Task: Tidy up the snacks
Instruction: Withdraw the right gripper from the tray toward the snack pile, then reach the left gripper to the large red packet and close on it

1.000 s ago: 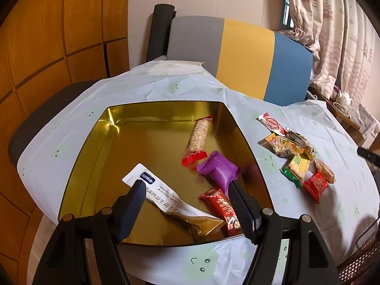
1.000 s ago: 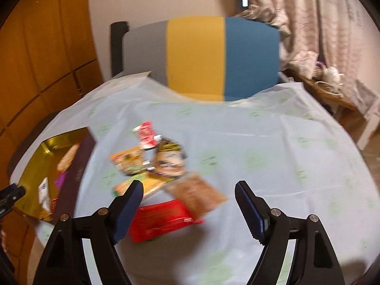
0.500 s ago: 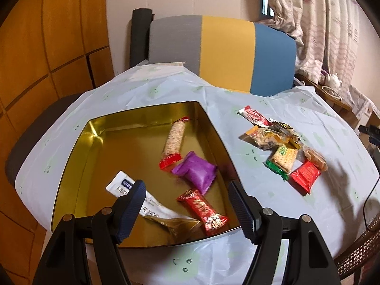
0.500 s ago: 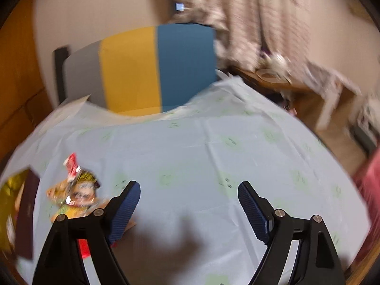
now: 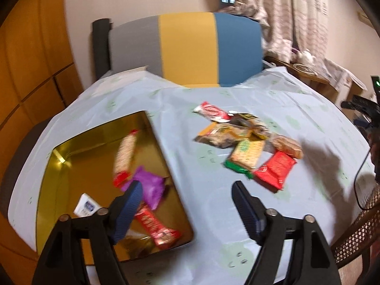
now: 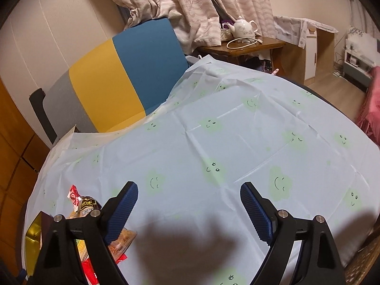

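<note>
1. Down at my left gripper (image 5: 187,200), the jaws stood spread with nothing between them, over the near rim of the gold tin (image 5: 57,166).
2. My right gripper (image 6: 188,203) had its jaws opening, nothing between them, above bare tablecloth (image 6: 237,142).
3. Inside the tin lay a long pale bar (image 5: 124,156), a purple packet (image 5: 149,185), a red wrapper (image 5: 159,228) and a white sachet (image 5: 86,206).
4. Right of the tin, loose snacks sat in a cluster on the cloth: a red packet (image 5: 275,169), a green-edged cracker pack (image 5: 245,156), a brown bun (image 5: 287,146) and a red-and-white wrapper (image 5: 211,111).
5. Beyond the table stood a striped chair (image 5: 187,49); a teapot (image 6: 244,27) sat on a side table.
</note>
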Available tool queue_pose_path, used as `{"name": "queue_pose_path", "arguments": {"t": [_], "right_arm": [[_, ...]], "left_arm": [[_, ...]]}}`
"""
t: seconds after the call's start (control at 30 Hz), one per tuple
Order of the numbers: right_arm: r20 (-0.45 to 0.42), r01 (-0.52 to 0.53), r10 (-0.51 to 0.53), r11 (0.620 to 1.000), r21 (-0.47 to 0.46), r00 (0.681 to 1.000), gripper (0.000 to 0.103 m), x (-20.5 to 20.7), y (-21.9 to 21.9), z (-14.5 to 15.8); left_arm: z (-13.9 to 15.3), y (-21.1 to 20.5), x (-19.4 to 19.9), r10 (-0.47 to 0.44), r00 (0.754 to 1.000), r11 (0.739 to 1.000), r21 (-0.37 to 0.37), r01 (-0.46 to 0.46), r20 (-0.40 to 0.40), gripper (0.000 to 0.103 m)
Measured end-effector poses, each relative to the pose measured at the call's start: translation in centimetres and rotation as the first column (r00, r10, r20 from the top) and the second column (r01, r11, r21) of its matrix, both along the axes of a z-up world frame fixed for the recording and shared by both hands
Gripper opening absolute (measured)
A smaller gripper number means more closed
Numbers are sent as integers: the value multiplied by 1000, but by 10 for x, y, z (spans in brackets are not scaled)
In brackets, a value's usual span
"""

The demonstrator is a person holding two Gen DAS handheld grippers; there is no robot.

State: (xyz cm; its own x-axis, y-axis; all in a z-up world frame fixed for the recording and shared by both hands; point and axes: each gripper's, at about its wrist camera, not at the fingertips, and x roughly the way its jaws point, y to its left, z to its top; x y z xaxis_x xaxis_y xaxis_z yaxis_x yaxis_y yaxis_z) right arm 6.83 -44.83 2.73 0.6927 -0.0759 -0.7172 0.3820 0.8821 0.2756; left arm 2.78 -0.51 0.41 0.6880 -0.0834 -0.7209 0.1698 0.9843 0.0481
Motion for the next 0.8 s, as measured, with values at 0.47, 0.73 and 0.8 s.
{"name": "queue_pose_path", "arguments": {"t": [0.47, 0.73, 0.8], "right_arm": [[-38, -30, 30, 1000, 5, 999, 91, 3, 6, -6], [-39, -51, 50, 999, -4, 998, 91, 5, 8, -7], [-39, -54, 54, 999, -2, 998, 92, 6, 7, -7]], "left_arm": [[-27, -67, 29, -191, 970, 980, 29, 198, -150, 79], [-38, -120, 50, -403, 888, 904, 53, 423, -222, 72], [-45, -137, 60, -458, 850, 873, 48, 486, -261, 72]]}}
